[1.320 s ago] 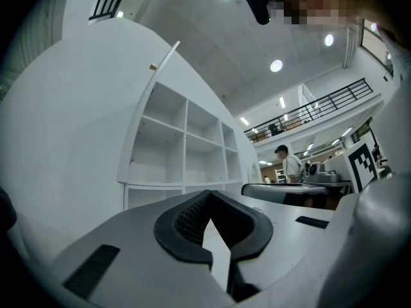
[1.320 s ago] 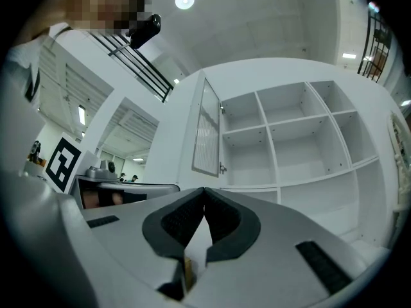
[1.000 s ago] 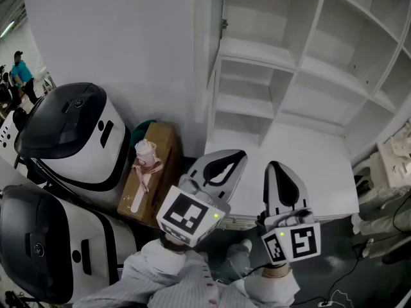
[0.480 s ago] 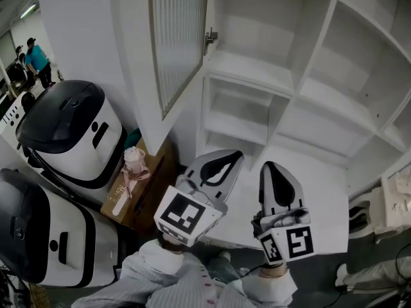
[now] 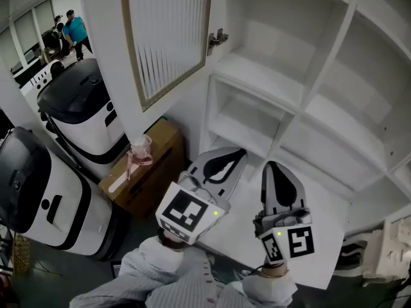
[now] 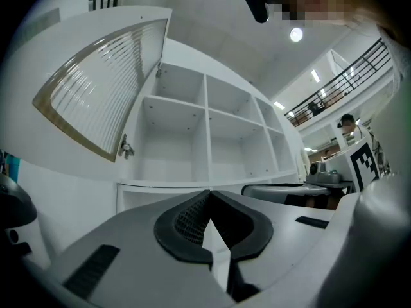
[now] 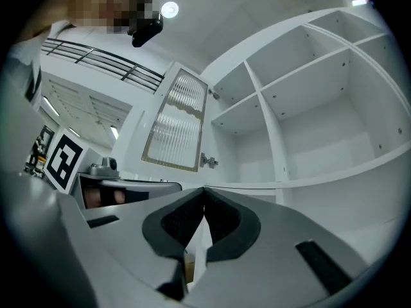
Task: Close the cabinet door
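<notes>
The white cabinet [image 5: 302, 101] stands with bare shelves. Its door [image 5: 168, 34], a ribbed glass panel in a tan frame, hangs swung out to the left on a metal hinge [image 5: 217, 40]. My left gripper [image 5: 237, 153] is shut with nothing in it, below and to the right of the door and apart from it. Beside it my right gripper [image 5: 272, 166] is shut and holds nothing. The left gripper view shows the door [image 6: 103, 85] up left, above the shut left gripper [image 6: 207, 195]. The right gripper view has the door [image 7: 176, 124] above the shut right gripper [image 7: 204, 192].
Two white-and-black machines [image 5: 83, 108] [image 5: 32, 191] stand left of the cabinet. A cardboard box [image 5: 144, 169] with a pink item [image 5: 140, 151] on top sits between them and the cabinet's low shelf [image 5: 324, 223]. People stand far off at top left [image 5: 76, 31].
The view has swung upward, and the ribbed glass door has come into sight at upper left. Both grippers have moved toward the cabinet side by side, staying shut.
</notes>
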A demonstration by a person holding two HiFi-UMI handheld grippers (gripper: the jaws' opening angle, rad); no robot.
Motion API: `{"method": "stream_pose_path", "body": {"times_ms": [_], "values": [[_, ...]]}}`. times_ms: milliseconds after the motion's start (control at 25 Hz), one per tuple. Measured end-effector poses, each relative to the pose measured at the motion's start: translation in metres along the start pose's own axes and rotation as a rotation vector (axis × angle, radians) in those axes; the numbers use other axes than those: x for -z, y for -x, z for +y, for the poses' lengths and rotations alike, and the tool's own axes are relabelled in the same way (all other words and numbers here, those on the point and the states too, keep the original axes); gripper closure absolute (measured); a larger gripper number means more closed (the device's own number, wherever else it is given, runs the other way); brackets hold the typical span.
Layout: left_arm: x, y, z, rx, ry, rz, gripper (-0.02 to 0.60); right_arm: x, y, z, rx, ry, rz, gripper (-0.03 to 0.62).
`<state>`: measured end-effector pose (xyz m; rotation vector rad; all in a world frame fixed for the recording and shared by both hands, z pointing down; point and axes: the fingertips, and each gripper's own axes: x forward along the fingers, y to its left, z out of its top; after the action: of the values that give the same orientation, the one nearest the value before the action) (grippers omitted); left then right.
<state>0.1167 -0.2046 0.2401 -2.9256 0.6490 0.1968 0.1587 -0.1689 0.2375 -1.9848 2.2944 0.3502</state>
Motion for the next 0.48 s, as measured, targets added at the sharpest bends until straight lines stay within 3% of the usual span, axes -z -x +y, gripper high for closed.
{"method": "stream_pose_path", "body": {"times_ms": [480], "values": [[-0.006, 0.022, 0.021, -0.117, -0.010, 0.019, 0.572, 0.005, -0.017, 0.020, -0.111, -0.072, -0.020, 0.582]]}}
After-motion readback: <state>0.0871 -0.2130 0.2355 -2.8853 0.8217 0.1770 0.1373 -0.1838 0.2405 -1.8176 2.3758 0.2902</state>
